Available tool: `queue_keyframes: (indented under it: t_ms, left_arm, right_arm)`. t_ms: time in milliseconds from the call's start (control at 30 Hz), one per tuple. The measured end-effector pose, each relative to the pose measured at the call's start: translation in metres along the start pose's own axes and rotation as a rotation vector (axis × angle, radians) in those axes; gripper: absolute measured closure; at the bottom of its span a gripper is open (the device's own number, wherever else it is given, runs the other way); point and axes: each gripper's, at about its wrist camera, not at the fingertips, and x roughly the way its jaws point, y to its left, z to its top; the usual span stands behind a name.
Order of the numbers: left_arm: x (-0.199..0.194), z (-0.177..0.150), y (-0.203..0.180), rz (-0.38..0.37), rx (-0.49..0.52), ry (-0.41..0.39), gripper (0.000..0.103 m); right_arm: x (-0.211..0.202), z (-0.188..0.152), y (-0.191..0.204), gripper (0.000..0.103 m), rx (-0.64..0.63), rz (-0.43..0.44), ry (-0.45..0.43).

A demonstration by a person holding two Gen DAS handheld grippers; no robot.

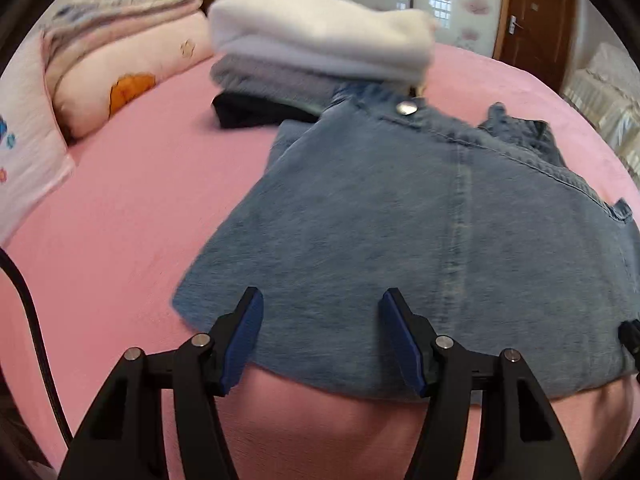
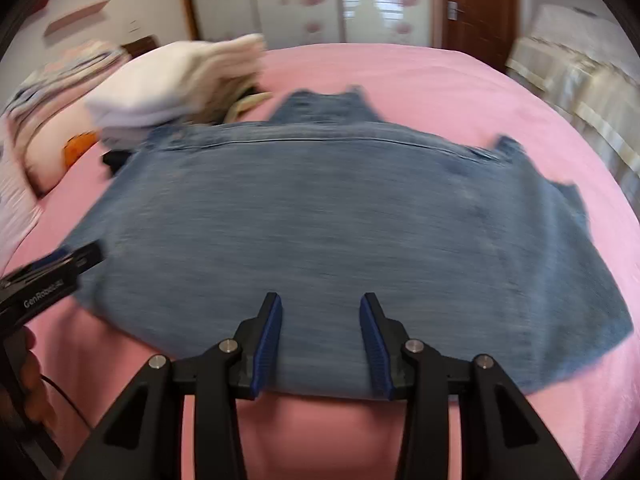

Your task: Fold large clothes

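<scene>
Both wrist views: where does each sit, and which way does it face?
Left wrist: on the left tool, tilted down over the denim toward the pile; right tool at the edge.
Right wrist: on the right tool, same tilt; left tool and fingers show.
Shared: denim, pile, bed.

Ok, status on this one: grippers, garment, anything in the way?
Left gripper open, right gripper open, nothing held. Denim garment flat on pink bed. Folded pile touching its far corner.
</scene>
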Motion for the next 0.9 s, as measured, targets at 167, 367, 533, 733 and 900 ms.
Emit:
queue_keyframes:
  t_ms: [167,367,533,733,900]
  left_arm:
    - [-0.004,-0.006,0.026,-0.104,-0.004,-0.032,0.055]
    - [-0.002,-0.006,0.026,-0.098,-0.008,-0.044,0.056]
    - [-0.001,-0.004,0.02,-0.068,-0.001,-0.036,0.056]
    - [0.0,0.0,0.021,-0.071,-0.007,-0.01,0.056]
    - [-0.002,0.005,0.02,-0.074,-0.017,0.029,0.051]
  right_arm:
    - [-0.01,-0.01,-0.108,0.067,0.178,-0.175,-0.006]
    - [-0.018,-0.023,-0.163,0.103,0.309,-0.095,-0.021]
    - [-0.011,-0.02,-0.152,0.102,0.286,-0.16,-0.016]
    - [-0.01,-0.02,-0.146,0.1,0.271,-0.173,-0.013]
    - [-0.012,-0.019,-0.142,0.092,0.269,-0.174,-0.002]
